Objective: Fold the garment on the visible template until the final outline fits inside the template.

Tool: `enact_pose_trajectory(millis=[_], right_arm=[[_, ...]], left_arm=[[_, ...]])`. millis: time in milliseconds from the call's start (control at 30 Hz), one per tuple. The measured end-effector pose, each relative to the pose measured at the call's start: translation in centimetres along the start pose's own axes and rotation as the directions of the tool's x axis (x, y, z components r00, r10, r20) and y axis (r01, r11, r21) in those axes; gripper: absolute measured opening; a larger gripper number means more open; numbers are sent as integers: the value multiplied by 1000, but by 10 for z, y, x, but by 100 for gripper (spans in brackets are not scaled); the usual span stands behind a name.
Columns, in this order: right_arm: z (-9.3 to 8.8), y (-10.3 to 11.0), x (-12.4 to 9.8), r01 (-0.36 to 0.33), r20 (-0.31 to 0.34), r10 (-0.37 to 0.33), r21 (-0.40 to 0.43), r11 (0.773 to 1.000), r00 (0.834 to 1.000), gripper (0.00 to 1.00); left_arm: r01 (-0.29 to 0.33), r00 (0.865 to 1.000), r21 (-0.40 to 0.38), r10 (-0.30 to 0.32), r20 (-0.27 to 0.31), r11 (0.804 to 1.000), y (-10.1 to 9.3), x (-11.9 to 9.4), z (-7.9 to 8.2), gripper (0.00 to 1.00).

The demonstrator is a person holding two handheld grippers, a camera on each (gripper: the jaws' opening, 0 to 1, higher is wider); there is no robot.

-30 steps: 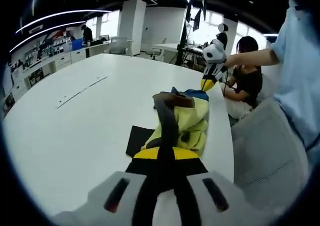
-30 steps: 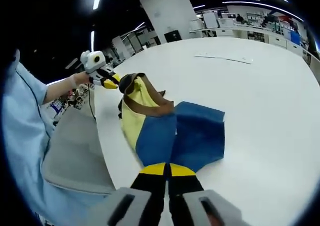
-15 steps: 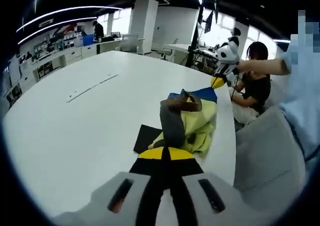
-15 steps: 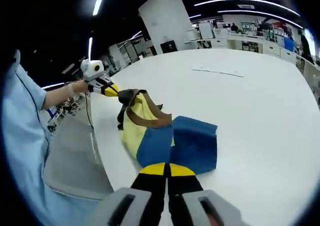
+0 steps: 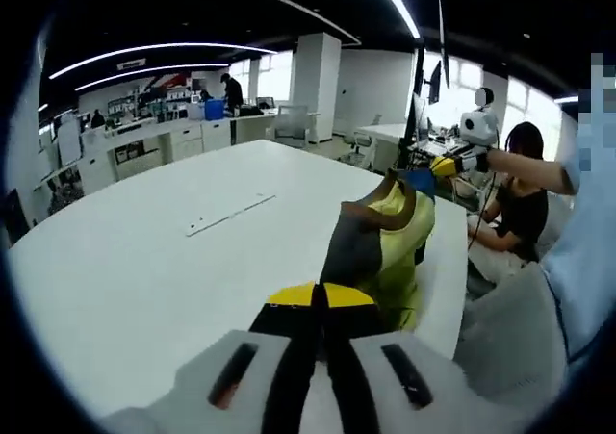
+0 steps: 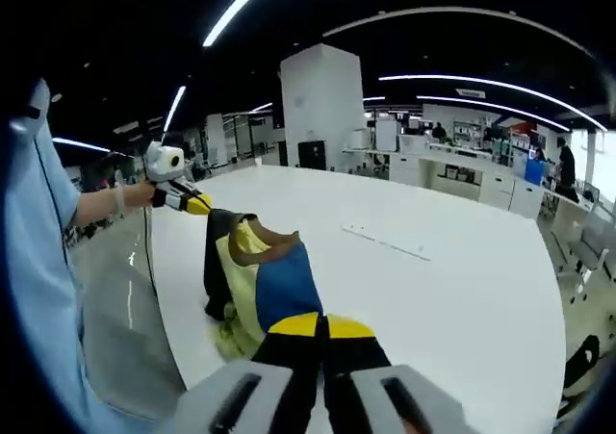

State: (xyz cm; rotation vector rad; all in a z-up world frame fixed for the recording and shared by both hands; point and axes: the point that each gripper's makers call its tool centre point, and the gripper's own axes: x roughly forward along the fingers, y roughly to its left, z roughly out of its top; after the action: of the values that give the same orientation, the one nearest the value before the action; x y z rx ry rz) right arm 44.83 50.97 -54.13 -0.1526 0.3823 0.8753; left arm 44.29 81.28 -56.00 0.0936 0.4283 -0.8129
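**Garment held up between both grippers at the table edge**

The yellow, blue and dark-trimmed garment (image 5: 383, 246) (image 6: 258, 285) hangs stretched between the two tools over the white table (image 5: 144, 261) (image 6: 452, 280), along its edge nearest the person. The left gripper (image 5: 320, 297) (image 6: 195, 204) has its jaws closed on one end of the cloth; the right gripper (image 6: 322, 326) (image 5: 444, 165) is clamped on the other. A pale strip (image 5: 231, 214) (image 6: 387, 242) lies mid-table. Office desks (image 5: 183, 136) stand beyond.

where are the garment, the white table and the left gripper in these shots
garment (image 6: 258, 285): right gripper view, on its blue panel
white table (image 5: 144, 261): left gripper view, on a bare stretch of the top
left gripper (image 6: 200, 204): right gripper view, at its yellow tips by the garment's dark edge
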Motion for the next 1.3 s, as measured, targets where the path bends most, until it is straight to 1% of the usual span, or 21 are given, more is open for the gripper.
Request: enact_pose_trajectory(millis=[33,167,267,300,433,467,533,567,667,700,767,833,867,900,967,1033,1067,1167,1233,1267,1300], right_arm=[[13,1,-3,11,29,-10,-20,1000,1000,0],[47,6,-15,22,96,-16,-60,998,995,0],[71,10,-24,29,153,-16,-81,996,988,0],[75,10,-26,31,163,-17,-84,996,987,0],[104,11,-42,42,237,-16,-103,994,971,0],[112,9,-46,45,259,-15,-112,993,966,0],[122,5,-50,47,284,-14,-112,993,959,0],[123,2,-48,44,284,-12,-108,993,959,0],[116,-16,-30,57,268,-26,-108,993,963,0],[113,-20,-25,56,259,-28,-101,993,965,0],[100,-36,-4,57,218,-40,-71,996,975,0],[86,-53,20,67,172,-57,-50,997,984,0],[81,-59,29,71,149,-64,-41,997,987,0],[74,-66,43,67,117,-62,-46,997,991,0],[64,-81,65,70,87,-67,-32,997,994,0],[52,-96,85,68,51,-68,-1,998,996,0],[48,-101,92,68,40,-68,-2,998,997,0],[36,-122,121,65,8,-65,26,998,998,0],[26,-134,138,59,-19,-58,51,997,998,0],[22,-138,145,57,-28,-56,52,997,998,0],[18,-142,153,53,-39,-51,55,997,998,0]], left_arm=[[-2,1000,1,2,14,1000,0,-4,5,0],[-15,997,10,14,78,1000,-4,-20,33,0],[-22,989,16,20,149,1000,-8,-35,59,0],[-23,987,16,20,162,1000,-8,-40,64,0],[-32,970,33,23,240,999,-6,-57,92,0],[-32,962,24,24,272,999,-5,-62,101,0],[-25,948,17,18,316,1000,-4,-66,114,0],[-28,948,14,22,318,999,1,-66,115,0],[-40,945,-14,42,324,999,18,-53,114,0],[-58,951,-28,64,304,998,29,-43,109,0],[-80,958,-37,88,274,996,46,-22,99,0],[-82,966,-51,92,241,995,58,-4,89,0],[-98,972,-50,106,208,994,69,9,80,0],[-88,974,-44,96,205,995,74,18,77,0],[-89,982,-65,99,162,994,89,38,67,0],[-93,984,-59,101,147,994,102,52,62,0],[-99,986,-63,106,126,993,115,60,56,0],[-113,988,-82,121,99,990,138,81,45,0],[-122,988,-95,130,84,988,162,93,34,0],[-127,988,-102,135,75,987,163,98,28,0],[-135,988,-116,142,55,984,164,105,17,0]])
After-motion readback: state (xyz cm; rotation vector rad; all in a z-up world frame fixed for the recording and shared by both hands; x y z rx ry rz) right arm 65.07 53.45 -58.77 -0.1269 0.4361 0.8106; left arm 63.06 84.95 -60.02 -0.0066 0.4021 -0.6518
